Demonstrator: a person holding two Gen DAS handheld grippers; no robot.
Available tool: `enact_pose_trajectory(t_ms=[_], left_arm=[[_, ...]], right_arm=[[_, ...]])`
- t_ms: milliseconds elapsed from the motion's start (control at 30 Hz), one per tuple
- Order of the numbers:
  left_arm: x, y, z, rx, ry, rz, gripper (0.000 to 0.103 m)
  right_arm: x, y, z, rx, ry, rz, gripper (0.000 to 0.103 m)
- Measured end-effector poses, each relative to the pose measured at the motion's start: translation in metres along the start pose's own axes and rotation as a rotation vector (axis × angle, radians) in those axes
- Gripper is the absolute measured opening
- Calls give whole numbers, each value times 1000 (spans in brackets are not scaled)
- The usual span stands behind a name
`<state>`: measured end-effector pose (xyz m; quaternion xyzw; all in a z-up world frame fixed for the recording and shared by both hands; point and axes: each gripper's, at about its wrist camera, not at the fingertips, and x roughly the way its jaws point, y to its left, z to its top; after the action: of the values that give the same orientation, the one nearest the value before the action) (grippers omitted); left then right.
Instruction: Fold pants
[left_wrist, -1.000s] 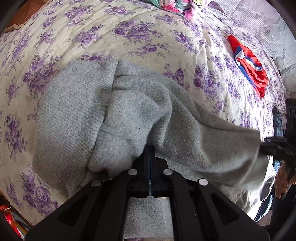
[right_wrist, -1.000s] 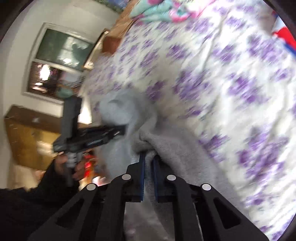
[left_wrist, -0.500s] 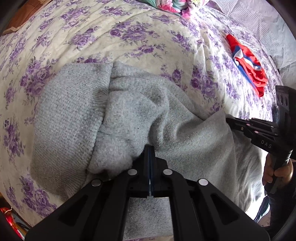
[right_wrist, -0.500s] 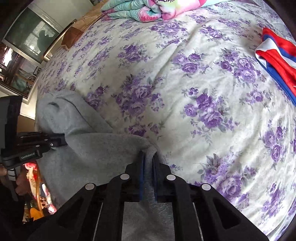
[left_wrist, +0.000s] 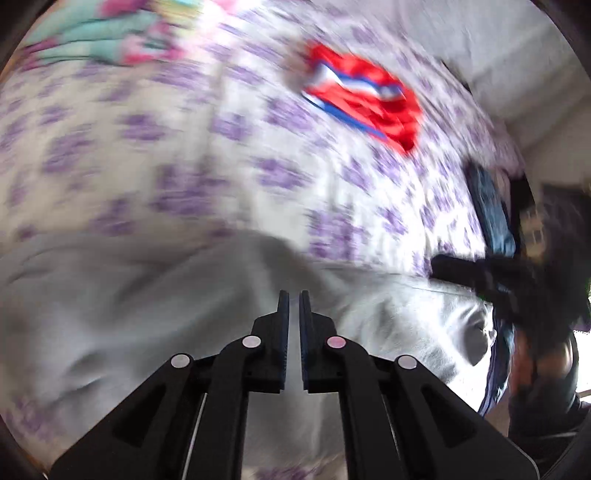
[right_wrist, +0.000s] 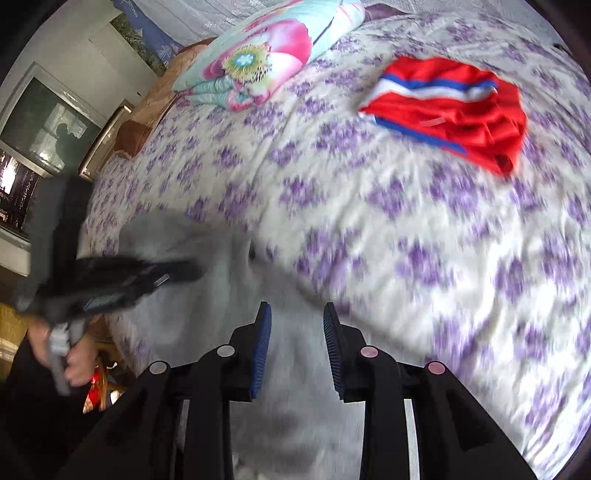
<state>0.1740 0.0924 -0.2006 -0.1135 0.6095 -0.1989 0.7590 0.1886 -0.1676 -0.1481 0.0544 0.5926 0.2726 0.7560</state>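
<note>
The grey knit pants (left_wrist: 155, 314) lie bunched on the flowered bedspread (left_wrist: 184, 155), near the bed's front edge; they also show in the right wrist view (right_wrist: 207, 295). My left gripper (left_wrist: 291, 295) hovers over the grey cloth with its jaws a narrow gap apart and nothing between them. My right gripper (right_wrist: 297, 308) is open wide above the pants and holds nothing. Each gripper shows in the other's view, the right one (left_wrist: 480, 273) and the left one (right_wrist: 122, 277), both over the pants. Both views are blurred by motion.
A red garment with blue and white stripes (right_wrist: 454, 107) lies on the bed farther back. A folded flowered quilt (right_wrist: 266, 59) sits near the head of the bed. A dark blue cloth (left_wrist: 491, 206) lies at the bed's right edge. A window (right_wrist: 48, 122) is at left.
Both grippers have let go of the grey pants and lifted off them. The left jaws have parted slightly, the right ones widely. Both cameras have swung to look farther across the bed.
</note>
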Motion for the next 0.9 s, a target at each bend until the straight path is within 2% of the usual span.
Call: enact_pose_trajectory(t_ms=[33,100,167,233,333,400,433,467,533,633,667,733,800,900], left_arm=[[14,-6,4,17,21,-1,3],[44,-11,13,48,66,62,3],[68,-6,18,40,108,90,2],[72,2,24,12,101,55,1],[70,2,24,20,110,56,2],[69,2,23,32,103,66,2],[69,2,23,29,102,67,2],[70,1,24,27,104,66,2],[73,-1,27,15,108,60,2],[63,-1,23,-8,99,54,1],[54,-4,20,-1,80,64,1],[31,-17,6,34,31,59,1],[9,-29,-13,59,-3,21,1],[-1,-43,-50,95,2,-28,1]], right_arm=[[-3,2,-14,2,7,-10,30],[-4,7,-43,6,30,-19,30],[2,10,-70,25,61,-8,30],[11,15,-90,37,89,-1,30],[26,21,-113,56,126,-15,30],[55,17,-130,113,249,-42,31],[65,14,-139,137,279,-44,31],[67,14,-143,132,246,-50,30],[63,17,-143,124,233,-58,30],[43,19,-145,151,198,-50,31],[31,19,-147,161,170,-47,34],[-5,9,-155,218,73,-21,49],[-46,-13,-171,329,-42,-14,80],[-95,-62,-210,576,-186,-7,85]])
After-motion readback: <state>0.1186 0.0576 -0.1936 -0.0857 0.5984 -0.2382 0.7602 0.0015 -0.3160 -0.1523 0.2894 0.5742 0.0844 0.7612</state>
